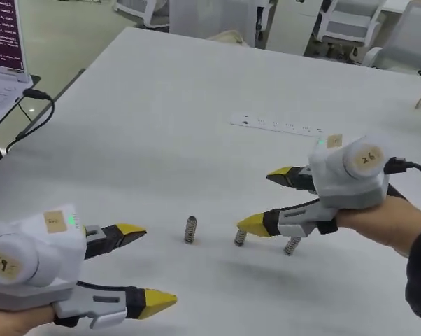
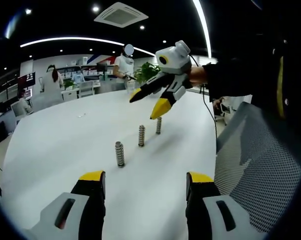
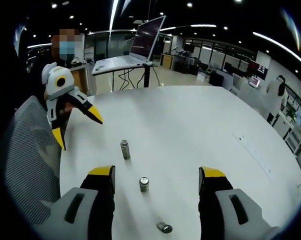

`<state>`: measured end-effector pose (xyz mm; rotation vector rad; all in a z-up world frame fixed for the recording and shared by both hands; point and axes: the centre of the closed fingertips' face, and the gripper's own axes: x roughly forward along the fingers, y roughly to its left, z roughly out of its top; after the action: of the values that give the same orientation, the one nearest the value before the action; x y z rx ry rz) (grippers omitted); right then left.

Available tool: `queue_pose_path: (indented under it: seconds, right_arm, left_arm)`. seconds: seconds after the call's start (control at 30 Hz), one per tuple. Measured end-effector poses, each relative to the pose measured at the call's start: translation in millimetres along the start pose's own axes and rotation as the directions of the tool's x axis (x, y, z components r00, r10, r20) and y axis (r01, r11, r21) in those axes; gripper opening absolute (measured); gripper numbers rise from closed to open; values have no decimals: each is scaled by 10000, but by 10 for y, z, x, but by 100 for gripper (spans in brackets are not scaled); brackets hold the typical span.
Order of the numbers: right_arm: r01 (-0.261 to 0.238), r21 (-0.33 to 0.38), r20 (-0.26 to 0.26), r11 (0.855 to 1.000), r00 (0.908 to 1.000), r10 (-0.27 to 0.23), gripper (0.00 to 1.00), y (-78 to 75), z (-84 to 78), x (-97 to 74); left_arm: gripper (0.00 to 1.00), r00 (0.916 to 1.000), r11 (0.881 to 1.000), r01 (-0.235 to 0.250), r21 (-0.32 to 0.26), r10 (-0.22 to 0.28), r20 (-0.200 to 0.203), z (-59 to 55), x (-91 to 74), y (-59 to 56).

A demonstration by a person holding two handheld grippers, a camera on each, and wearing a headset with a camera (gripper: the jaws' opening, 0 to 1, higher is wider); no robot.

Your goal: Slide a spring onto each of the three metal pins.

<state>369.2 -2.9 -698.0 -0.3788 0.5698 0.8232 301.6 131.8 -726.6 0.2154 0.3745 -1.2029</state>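
Note:
Three small metal springs stand in a row on the white table (image 1: 168, 140), each upright on a pin: left spring (image 1: 190, 229), middle spring (image 1: 240, 237), right spring (image 1: 292, 245). My right gripper (image 1: 259, 199) hovers open just above the middle and right springs, nothing between its yellow tips. In the right gripper view the middle spring (image 3: 144, 184) sits between its jaws. My left gripper (image 1: 149, 266) is open and empty at the table's near left, short of the left spring. In the left gripper view the row of springs (image 2: 141, 135) runs away towards the right gripper (image 2: 146, 105).
A white power strip (image 1: 280, 126) lies flat behind the springs. A laptop (image 1: 1, 49) with a black cable (image 1: 39, 112) stands off the table's left edge. Office chairs (image 1: 343, 24) line the far side. A mesh chair back (image 2: 260, 165) is close to me.

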Motion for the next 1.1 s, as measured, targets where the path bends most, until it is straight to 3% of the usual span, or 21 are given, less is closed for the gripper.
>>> queue_pose_path:
  seconds: [0.5,1.1]
  right_arm:
    - [1193,669,847,9906,9886,-1248,75,-79,-153,-426]
    - [1785,1527,1134,9720,9739,-1966,79,149,-562,-833]
  left_arm:
    - [62,9999,10000,-62,-75,63,142,74,-5,-7]
    - [63,9994,9999,-112,41,111,313,173,-61,-42]
